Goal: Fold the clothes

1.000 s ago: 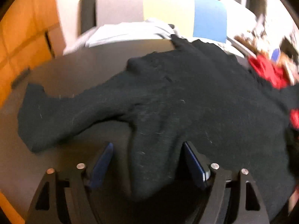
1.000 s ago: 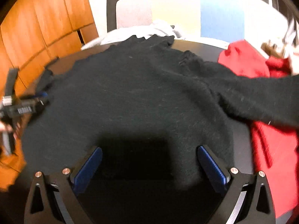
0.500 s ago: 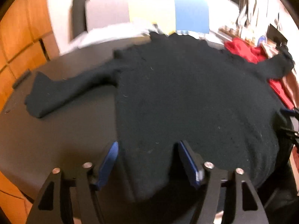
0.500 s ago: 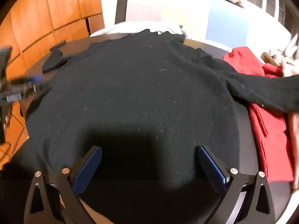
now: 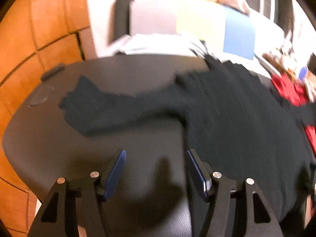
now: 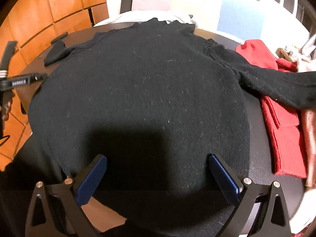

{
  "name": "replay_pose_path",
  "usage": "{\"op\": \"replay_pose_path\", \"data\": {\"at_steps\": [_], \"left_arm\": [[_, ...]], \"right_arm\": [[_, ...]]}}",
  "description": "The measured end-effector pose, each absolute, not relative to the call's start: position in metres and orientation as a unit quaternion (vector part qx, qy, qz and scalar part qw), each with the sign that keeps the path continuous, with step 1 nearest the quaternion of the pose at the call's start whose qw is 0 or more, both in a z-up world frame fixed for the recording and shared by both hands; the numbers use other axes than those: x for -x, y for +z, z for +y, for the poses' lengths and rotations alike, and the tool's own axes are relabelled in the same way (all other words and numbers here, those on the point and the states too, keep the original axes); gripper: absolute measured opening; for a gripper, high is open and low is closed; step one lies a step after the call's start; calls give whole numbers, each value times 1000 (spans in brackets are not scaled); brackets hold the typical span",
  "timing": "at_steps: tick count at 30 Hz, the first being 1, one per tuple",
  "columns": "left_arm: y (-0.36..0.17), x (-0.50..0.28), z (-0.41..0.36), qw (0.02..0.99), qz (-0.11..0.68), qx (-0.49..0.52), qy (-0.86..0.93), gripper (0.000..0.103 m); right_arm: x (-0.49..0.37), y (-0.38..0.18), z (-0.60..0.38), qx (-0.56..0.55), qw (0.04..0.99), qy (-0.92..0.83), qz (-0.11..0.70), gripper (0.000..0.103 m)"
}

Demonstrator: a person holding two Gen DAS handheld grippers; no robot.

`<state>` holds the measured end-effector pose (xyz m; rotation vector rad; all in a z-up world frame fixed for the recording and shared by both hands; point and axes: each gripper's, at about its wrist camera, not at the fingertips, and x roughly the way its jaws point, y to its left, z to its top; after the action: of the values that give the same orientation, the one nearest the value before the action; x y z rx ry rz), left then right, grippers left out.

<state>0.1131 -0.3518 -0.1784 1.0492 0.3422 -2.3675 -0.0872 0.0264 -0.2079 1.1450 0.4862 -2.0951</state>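
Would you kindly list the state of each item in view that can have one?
Black knit sweater: spread flat on the dark table, unfolded, both sleeves out.
Red knit garment: folded, partly under the sweater's sleeve.
Left gripper: jaws closing, nothing between them, over bare table.
Right gripper: open, over the sweater's hem.

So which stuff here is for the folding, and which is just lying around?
For folding: black sweater, red garment, table.
Lying about: chair, white cloth behind the table, clutter at the far right.
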Motion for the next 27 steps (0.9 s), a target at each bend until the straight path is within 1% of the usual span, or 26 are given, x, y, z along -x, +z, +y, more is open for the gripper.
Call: {"op": "replay_pose_path", "data": {"at_steps": [2, 5, 7, 9, 13, 14, 15, 17, 20, 23, 24, 26, 27], "left_arm": [[-170, -106, -375, 276, 154, -367, -875, 65], [-161, -86, -409, 285, 189, -344, -874, 65], [-153, -65, -419, 276, 172, -334, -885, 67], [-153, -41, -417, 269, 136, -338, -892, 67], [-176, -6, -425, 267, 92, -389, -877, 67], [-183, 1, -427, 269, 81, -404, -870, 66], [-187, 3, -431, 279, 66, -415, -863, 62], [-183, -10, -446, 292, 70, -402, -865, 60], [-171, -46, -492, 311, 133, -377, -862, 62], [-165, -90, -546, 356, 182, -375, -836, 63], [-164, -103, -560, 376, 187, -376, -826, 63], [-163, -120, -575, 409, 139, -389, -814, 63], [-166, -122, -576, 403, 93, -405, -816, 63]], "right_arm": [[85, -200, 18, -429, 357, -811, 172, 103], [88, -194, -4, -413, 367, -814, 182, 103], [93, -193, -21, -406, 370, -814, 192, 103], [100, -195, -39, -405, 369, -812, 203, 103], [124, -200, -68, -410, 369, -810, 198, 103], [129, -202, -74, -411, 367, -811, 197, 103], [134, -203, -79, -412, 365, -811, 197, 103], [145, -207, -88, -415, 363, -811, 197, 103], [149, -215, -92, -400, 373, -813, 202, 103], [152, -217, -88, -395, 383, -814, 187, 103], [151, -217, -88, -394, 383, -815, 186, 103], [151, -218, -88, -390, 382, -817, 186, 103], [151, -218, -89, -389, 382, -817, 188, 103]]}}
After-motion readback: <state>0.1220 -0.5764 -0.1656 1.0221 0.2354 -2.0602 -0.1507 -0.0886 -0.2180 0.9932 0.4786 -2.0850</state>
